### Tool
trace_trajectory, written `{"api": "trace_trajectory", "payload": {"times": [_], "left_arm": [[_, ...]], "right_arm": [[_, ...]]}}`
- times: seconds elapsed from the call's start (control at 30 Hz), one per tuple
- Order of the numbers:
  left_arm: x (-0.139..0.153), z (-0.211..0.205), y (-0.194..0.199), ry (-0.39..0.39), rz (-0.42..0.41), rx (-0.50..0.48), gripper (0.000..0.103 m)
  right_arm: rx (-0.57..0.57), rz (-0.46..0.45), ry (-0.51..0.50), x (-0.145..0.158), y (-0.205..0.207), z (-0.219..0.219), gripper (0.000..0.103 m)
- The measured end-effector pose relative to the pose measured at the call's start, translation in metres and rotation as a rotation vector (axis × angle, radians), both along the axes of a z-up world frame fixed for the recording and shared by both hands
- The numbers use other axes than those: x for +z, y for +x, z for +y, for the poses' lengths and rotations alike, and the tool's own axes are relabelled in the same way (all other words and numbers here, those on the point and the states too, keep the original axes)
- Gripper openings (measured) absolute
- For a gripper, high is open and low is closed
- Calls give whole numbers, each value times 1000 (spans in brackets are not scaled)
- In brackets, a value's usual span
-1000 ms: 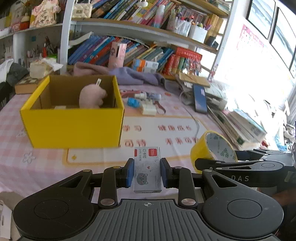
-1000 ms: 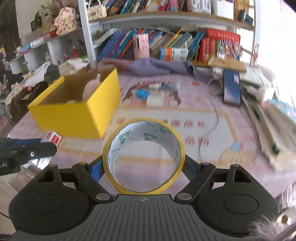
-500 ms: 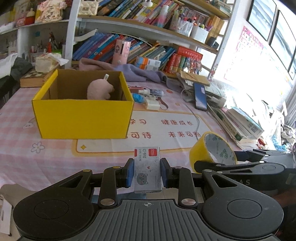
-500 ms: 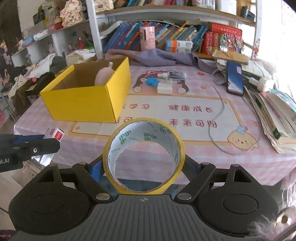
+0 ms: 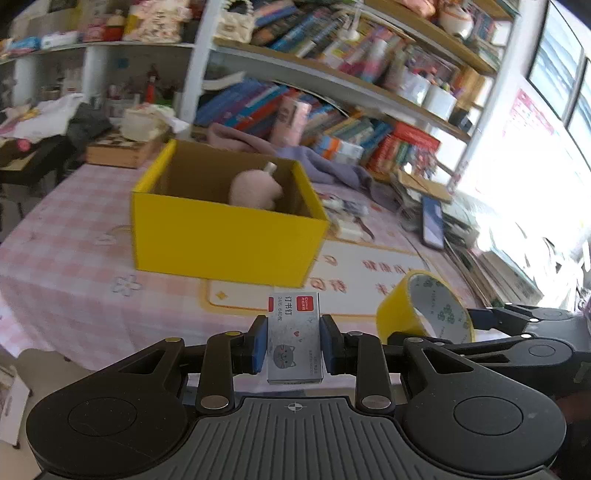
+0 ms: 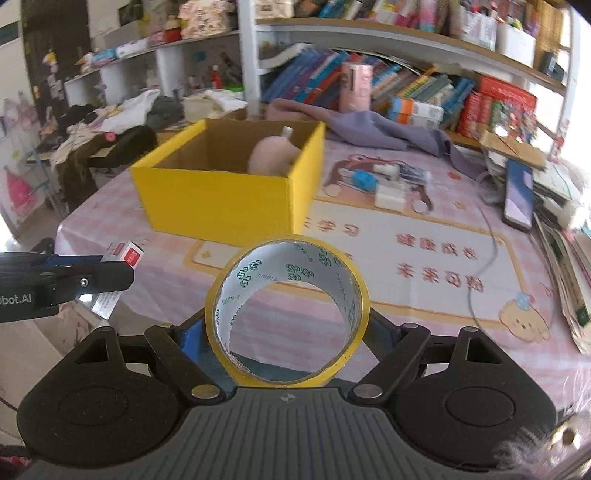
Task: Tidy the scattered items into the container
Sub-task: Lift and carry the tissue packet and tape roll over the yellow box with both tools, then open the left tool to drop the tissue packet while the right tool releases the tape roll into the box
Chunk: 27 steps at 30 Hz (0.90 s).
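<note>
Yellow tape roll (image 6: pixel 287 314) clamped in right hand-held gripper (image 6: pixel 288 332).

Pretty cluttered room tbh. Behind the table (image 6: pixel 110 221), which has a pink checked cloth on it, there are white shelves (image 6: pixel 369 33) crammed with books (image 6: pixel 413 86), boxes and knick-knacks, some books leaning or lying flat. A purple cloth (image 6: pixel 369 125) is bunched up along the back edge of the table. Off to the left there's a dark chair (image 6: pixel 122 144) buried under clothes. Strong daylight pours in from the window (image 5: pixel 554 66) on the right and totally blows out that side. More books are piled along the table's right edge.
</note>
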<state>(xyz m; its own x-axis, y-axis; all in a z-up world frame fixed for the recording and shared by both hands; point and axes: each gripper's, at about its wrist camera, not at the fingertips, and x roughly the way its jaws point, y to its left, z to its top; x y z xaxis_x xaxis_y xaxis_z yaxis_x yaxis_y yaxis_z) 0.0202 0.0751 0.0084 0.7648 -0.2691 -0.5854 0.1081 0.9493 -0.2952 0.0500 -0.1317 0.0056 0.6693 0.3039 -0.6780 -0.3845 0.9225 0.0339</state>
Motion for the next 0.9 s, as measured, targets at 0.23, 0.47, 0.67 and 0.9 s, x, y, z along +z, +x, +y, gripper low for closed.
{"api": "trace_trajectory", "payload": {"times": [0.23, 0.47, 0.67, 0.9], "left_arm": [[20, 18, 14, 22, -82, 52, 28], [43, 24, 52, 48, -174, 82, 28], [59, 25, 100, 112, -224, 90, 28], [50, 25, 163, 141, -177, 89, 28]], "right_arm": [[63, -128, 0, 21, 12, 20, 83], [119, -233, 22, 42, 59, 37, 83], [155, -283, 36, 51, 116, 53, 83], [228, -284, -4, 45, 173, 73, 83]]}}
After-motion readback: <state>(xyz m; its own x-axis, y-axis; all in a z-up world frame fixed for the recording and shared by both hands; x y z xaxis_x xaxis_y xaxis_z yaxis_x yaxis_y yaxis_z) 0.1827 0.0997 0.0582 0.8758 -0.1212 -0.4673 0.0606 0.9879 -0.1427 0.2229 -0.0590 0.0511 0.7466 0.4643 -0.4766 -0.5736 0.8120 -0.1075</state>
